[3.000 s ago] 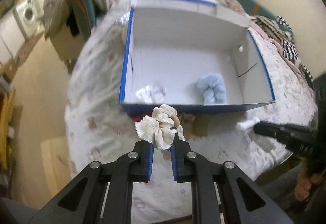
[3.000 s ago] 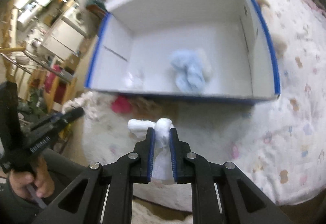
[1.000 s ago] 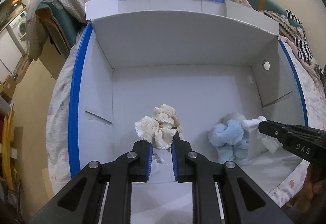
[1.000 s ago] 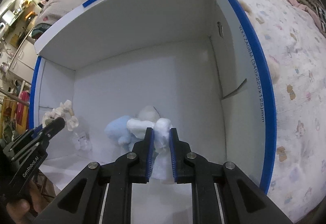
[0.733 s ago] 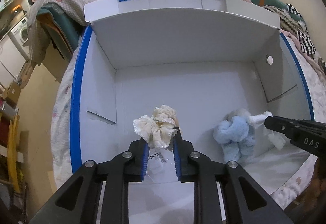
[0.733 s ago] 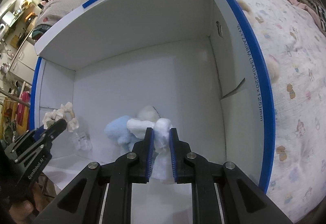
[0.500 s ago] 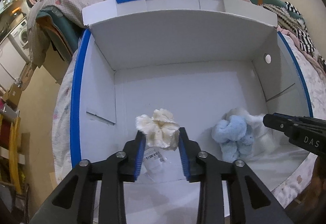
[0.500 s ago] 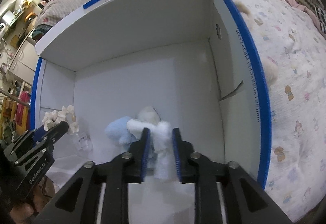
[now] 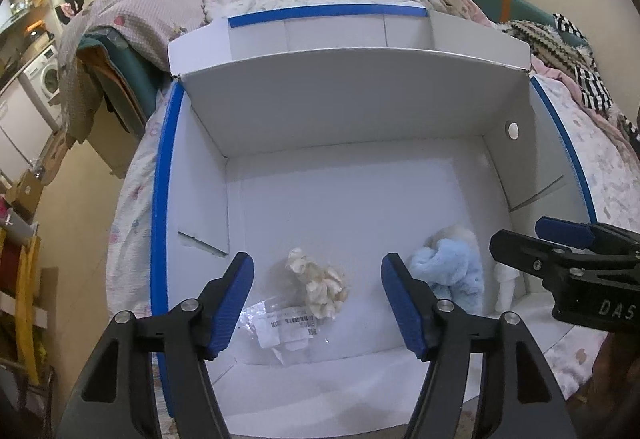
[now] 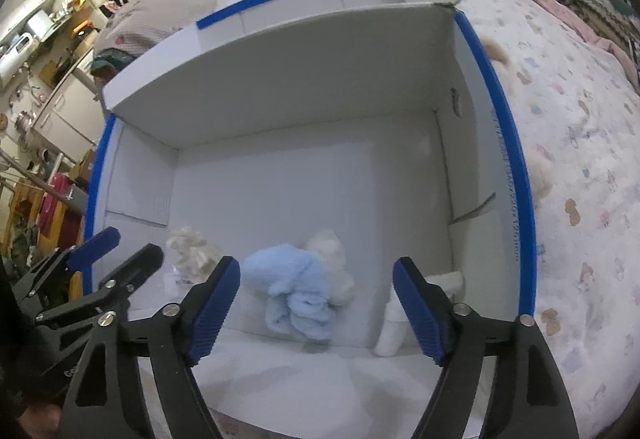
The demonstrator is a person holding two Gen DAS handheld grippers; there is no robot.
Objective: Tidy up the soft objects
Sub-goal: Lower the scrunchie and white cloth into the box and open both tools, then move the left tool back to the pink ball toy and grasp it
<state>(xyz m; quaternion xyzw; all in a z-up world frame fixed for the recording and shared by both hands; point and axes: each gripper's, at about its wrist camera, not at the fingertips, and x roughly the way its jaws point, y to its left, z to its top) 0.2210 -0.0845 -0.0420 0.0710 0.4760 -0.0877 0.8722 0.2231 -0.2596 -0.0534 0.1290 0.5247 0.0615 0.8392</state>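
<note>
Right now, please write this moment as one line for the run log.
left gripper: open, empty | right gripper: open, empty | cream scrunchie: in box | white item: in box, near right wall | blue plush: in box

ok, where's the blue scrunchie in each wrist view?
Left wrist: blue scrunchie lower right on the box floor, just right of the left gripper.
Right wrist: lower centre, between the open fingers of the right gripper.
Shared landmark: cream scrunchie to its left, also seen from the right wrist.
</note>
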